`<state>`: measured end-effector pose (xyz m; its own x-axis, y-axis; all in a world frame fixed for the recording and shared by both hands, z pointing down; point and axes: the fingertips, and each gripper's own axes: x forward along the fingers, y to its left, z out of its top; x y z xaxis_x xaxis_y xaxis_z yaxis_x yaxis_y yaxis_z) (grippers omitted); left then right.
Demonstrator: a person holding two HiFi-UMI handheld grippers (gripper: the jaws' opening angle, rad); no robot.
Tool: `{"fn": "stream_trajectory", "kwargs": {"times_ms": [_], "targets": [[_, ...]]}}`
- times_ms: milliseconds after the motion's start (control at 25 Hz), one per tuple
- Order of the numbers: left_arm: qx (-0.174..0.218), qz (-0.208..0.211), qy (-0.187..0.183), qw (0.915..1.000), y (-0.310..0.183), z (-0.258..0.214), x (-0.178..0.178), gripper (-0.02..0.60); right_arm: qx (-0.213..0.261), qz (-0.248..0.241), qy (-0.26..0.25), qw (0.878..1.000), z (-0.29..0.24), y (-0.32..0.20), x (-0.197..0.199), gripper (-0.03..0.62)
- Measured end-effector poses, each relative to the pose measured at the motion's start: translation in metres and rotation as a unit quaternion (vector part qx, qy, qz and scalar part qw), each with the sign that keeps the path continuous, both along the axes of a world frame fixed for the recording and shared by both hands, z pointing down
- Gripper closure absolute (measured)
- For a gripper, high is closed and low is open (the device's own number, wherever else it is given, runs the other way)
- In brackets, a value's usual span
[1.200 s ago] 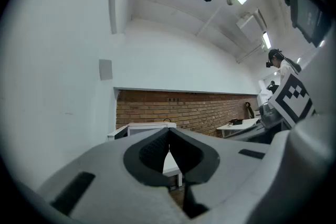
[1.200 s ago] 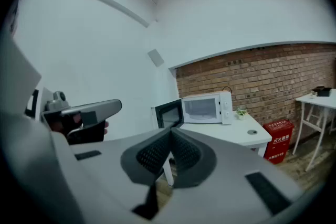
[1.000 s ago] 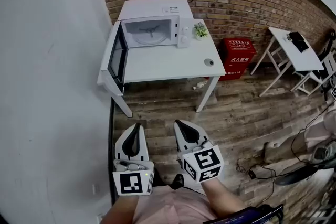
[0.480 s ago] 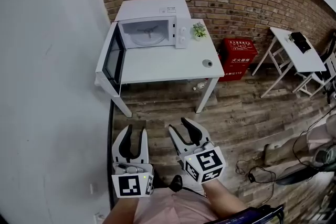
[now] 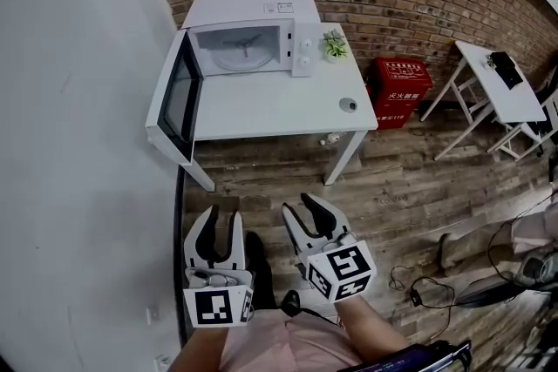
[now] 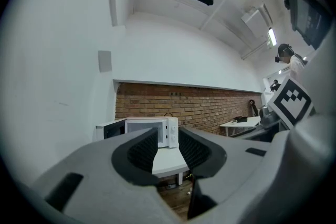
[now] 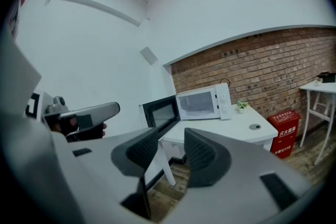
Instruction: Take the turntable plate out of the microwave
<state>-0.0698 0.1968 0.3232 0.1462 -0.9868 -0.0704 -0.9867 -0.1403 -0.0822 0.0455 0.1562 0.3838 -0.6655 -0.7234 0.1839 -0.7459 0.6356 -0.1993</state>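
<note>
A white microwave (image 5: pixel 247 15) stands at the back left of a white table (image 5: pixel 279 106), its door (image 5: pixel 173 103) swung wide open to the left. Inside, the glass turntable plate (image 5: pixel 240 57) lies flat on the cavity floor. My left gripper (image 5: pixel 219 222) and right gripper (image 5: pixel 304 208) are held side by side over the wooden floor, well short of the table. Their jaws stand apart and are closing a little, with nothing between them. In the left gripper view the microwave (image 6: pixel 152 131) shows far beyond the left gripper (image 6: pixel 168 145). The right gripper (image 7: pixel 170 152) also faces the microwave (image 7: pixel 202 102).
A small potted plant (image 5: pixel 333 46) sits right of the microwave, and a small round grey object (image 5: pixel 347 104) lies near the table's right edge. A red box (image 5: pixel 403 90) and a white folding table (image 5: pixel 495 83) stand against the brick wall. Cables (image 5: pixel 418 283) trail on the floor.
Both grippers' jaws went from shut to apart. The grippers sank slightly and the table with the microwave now sits a little nearer in the head view.
</note>
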Motion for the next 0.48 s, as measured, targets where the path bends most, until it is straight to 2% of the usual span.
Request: {"fn": "stream_trajectory", "kwargs": {"times_ms": [240, 480], "targets": [[-0.004, 0.015, -0.006, 0.9999, -0.064, 0.006, -0.016, 0.459, -0.013, 0.009, -0.002, 1.0, 0.012, -0.061, -0.017, 0.444], [-0.02, 0.033, -0.002, 0.9993, -0.137, 0.015, -0.044, 0.459, -0.026, 0.018, -0.004, 1.0, 0.019, -0.134, -0.051, 0.45]]}}
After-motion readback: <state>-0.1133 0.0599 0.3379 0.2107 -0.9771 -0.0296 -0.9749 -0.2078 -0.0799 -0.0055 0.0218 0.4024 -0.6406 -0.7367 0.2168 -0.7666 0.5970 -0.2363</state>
